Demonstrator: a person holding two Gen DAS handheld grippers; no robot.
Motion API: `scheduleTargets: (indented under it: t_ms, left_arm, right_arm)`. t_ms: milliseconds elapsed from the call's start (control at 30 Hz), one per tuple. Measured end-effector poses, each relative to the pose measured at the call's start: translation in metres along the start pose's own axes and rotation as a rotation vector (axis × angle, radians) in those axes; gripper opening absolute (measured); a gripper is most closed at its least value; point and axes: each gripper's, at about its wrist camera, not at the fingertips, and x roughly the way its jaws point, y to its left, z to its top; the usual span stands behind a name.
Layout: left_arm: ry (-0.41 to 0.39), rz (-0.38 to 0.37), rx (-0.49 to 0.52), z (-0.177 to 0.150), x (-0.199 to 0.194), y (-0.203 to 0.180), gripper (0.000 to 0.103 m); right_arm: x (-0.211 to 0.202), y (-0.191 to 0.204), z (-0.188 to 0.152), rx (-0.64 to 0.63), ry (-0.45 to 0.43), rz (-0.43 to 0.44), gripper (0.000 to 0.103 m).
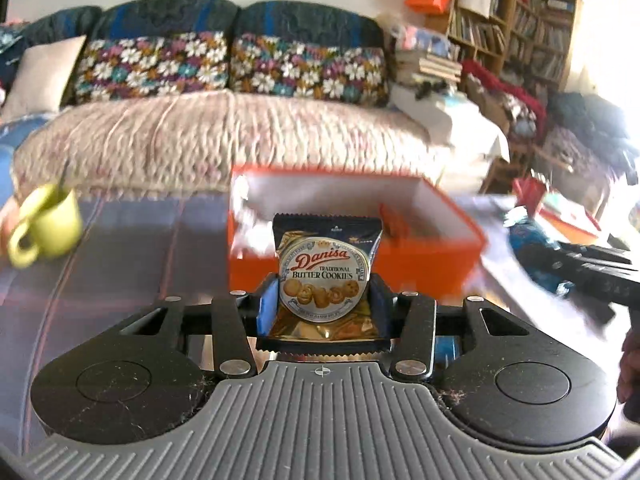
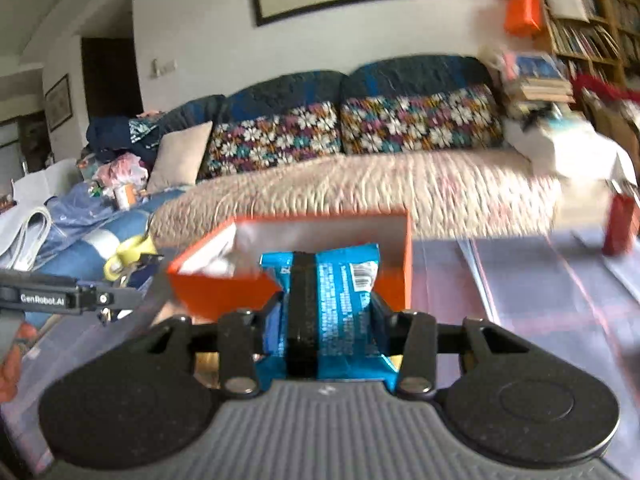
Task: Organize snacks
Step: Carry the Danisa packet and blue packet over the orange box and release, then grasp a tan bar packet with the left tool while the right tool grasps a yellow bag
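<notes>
My left gripper (image 1: 324,300) is shut on a Danisa butter cookies packet (image 1: 325,276), held upright just in front of the orange box (image 1: 432,264). The box is open, white inside, with something orange (image 1: 394,220) in it. My right gripper (image 2: 324,308) is shut on a blue snack packet (image 2: 344,300), held in front of the same orange box (image 2: 208,284). The right gripper with its blue packet (image 1: 536,248) also shows at the right of the left wrist view. The left gripper's body (image 2: 60,298) shows at the left of the right wrist view.
A yellow-green mug (image 1: 46,224) with a spoon stands on the table (image 1: 132,264) at the left. A red box (image 2: 620,224) stands at the table's far right. A sofa (image 1: 224,140) with floral cushions lies behind the table. Bookshelves (image 1: 516,20) fill the right.
</notes>
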Motion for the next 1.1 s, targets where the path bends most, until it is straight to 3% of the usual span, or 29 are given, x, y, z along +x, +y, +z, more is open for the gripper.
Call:
scheduleTargets:
  t_ms: [133,233,400,500,533,600,633,667,700,733,867,1100]
  left_arm:
    - [0.006,-0.041,-0.021,0.047,0.061,0.006,0.008]
    - [0.028,-0.026,-0.019,0.063,0.112,0.011,0.008]
    - [0.101,0.021,-0.029,0.057,0.177,0.024,0.008]
    - [0.126,0.042,-0.001,0.048,0.187,0.025,0.009]
    - [0.125,0.043,-0.001,0.049,0.185,0.025,0.013]
    - [0.115,0.06,-0.001,0.048,0.171,0.022,0.022]
    - [0.099,0.066,0.01,0.048,0.159,0.02,0.032]
    - [0.08,0.081,0.022,0.046,0.145,0.017,0.048]
    - [0.051,0.106,0.037,0.043,0.127,0.013,0.056]
    - [0.024,0.127,0.051,0.038,0.111,0.009,0.066]
    - [0.003,0.14,0.08,0.019,0.061,-0.01,0.067]
    - [0.011,0.119,0.104,-0.013,0.0,-0.048,0.067]
  right_arm:
    - [0.069,-0.012,0.039,-0.02,0.014,0.005,0.045]
    - [0.125,-0.024,0.053,-0.02,0.061,0.004,0.045]
    - [0.189,-0.032,0.044,-0.029,0.17,0.025,0.046]
    - [0.199,-0.023,0.041,-0.088,0.181,0.01,0.055]
    - [0.199,-0.022,0.042,-0.089,0.182,0.018,0.058]
    - [0.193,-0.021,0.046,-0.064,0.17,0.024,0.063]
    - [0.184,-0.02,0.048,-0.052,0.152,0.031,0.068]
    - [0.171,-0.02,0.049,-0.044,0.128,0.038,0.076]
    - [0.157,-0.019,0.05,-0.038,0.104,0.041,0.084]
    - [0.138,-0.018,0.049,-0.031,0.074,0.04,0.099]
    - [0.066,-0.012,0.03,0.0,-0.005,0.03,0.102]
    - [-0.001,-0.011,-0.012,0.073,0.054,-0.013,0.103]
